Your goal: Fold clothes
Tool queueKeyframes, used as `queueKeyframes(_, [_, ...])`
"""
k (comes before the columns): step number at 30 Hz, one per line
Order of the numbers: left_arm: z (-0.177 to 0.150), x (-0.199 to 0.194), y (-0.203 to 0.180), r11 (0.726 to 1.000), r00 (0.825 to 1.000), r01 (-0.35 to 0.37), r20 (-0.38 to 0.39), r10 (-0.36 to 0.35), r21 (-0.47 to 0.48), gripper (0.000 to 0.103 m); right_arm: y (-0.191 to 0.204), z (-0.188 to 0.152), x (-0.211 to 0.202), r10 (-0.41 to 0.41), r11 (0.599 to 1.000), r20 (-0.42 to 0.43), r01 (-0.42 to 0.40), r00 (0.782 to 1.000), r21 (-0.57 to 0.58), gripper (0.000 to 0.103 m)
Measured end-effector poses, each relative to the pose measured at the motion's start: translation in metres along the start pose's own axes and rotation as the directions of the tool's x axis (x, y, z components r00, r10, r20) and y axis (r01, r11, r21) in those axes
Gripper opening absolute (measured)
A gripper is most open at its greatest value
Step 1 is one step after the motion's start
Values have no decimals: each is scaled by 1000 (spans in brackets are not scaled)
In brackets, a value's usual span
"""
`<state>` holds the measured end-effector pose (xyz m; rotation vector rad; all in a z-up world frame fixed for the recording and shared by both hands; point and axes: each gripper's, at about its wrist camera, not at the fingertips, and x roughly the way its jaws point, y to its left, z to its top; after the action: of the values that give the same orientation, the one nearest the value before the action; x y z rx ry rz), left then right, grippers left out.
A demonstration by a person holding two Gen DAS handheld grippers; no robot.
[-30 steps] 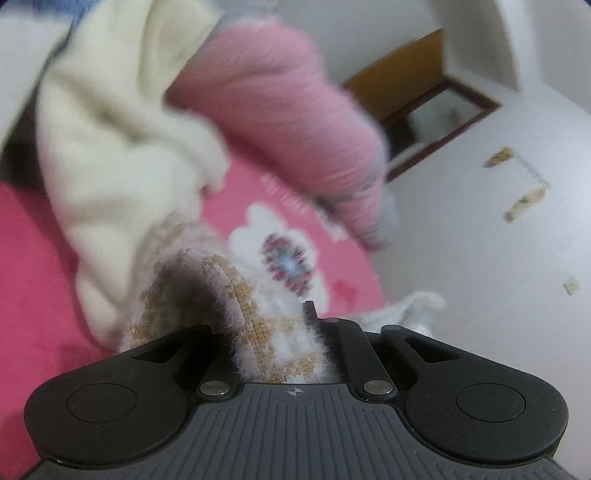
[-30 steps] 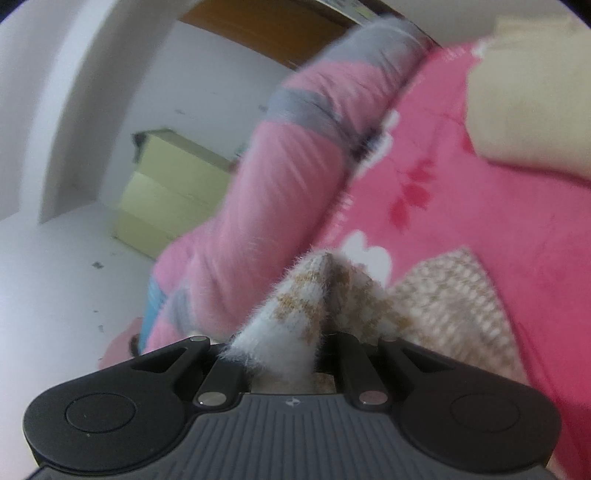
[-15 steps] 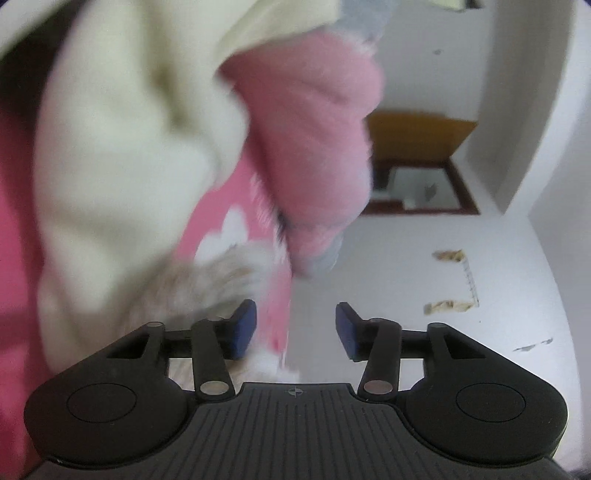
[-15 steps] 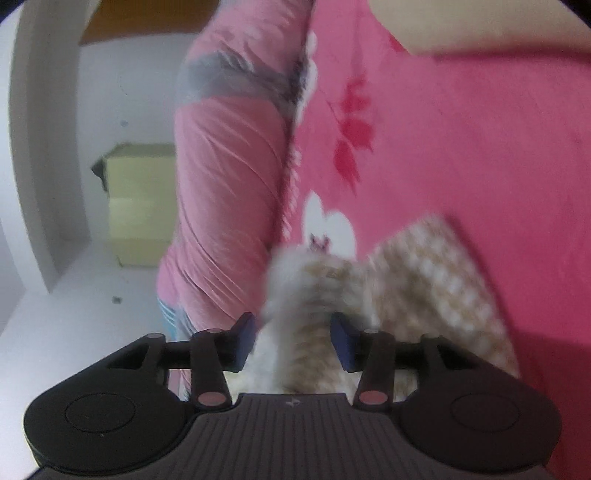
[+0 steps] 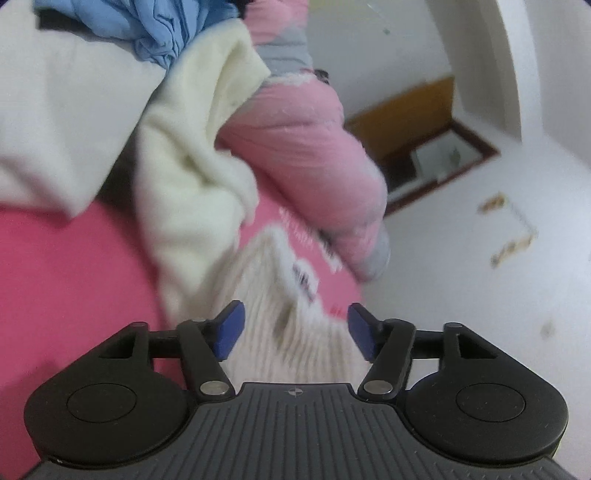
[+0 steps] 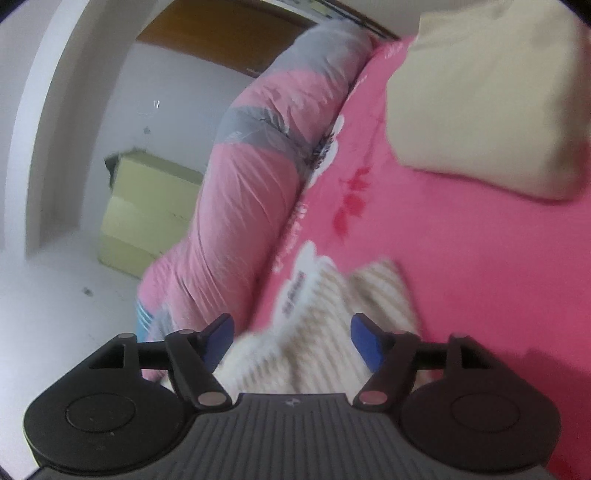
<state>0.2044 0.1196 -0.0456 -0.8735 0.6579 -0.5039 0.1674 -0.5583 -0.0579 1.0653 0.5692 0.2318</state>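
Observation:
A fuzzy white-and-tan checked knit garment (image 5: 288,314) lies on the pink bedsheet (image 5: 66,280), blurred. My left gripper (image 5: 293,330) is open right above it, its blue pads apart and holding nothing. In the right wrist view the same knit garment (image 6: 325,343) lies folded on the sheet under my right gripper (image 6: 291,341), which is also open and empty.
A cream garment (image 5: 192,177), a white one (image 5: 62,129) and a blue one (image 5: 155,26) are piled at the left. A rolled pink-and-grey quilt (image 6: 255,184) runs along the bed's edge. A cream folded garment (image 6: 487,99) lies farther up the sheet. A yellow-green cabinet (image 6: 144,218) stands by the wall.
Both grippers were shut on the knit garment a second ago; both have opened and let it drop onto the sheet, and have drawn back a little.

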Motion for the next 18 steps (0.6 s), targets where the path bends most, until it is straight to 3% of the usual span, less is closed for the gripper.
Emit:
queueKeyframes(7, [-91,-32,-1,984,989,-118,-74,129,129,68,-6,-59,-58,-173,977,17,173,985,-123,75])
queueKeyframes(12, [-115,-29,-1,959,977,-202,-23,211,198,67,-5,-77,-69,-222,953,84,235,971,-193,70])
queueKeyframes(18, [-128,-17,-6,916,963,-260,16,269,306,49,0,-87,-77,-225,923,156,262,962,-282,59])
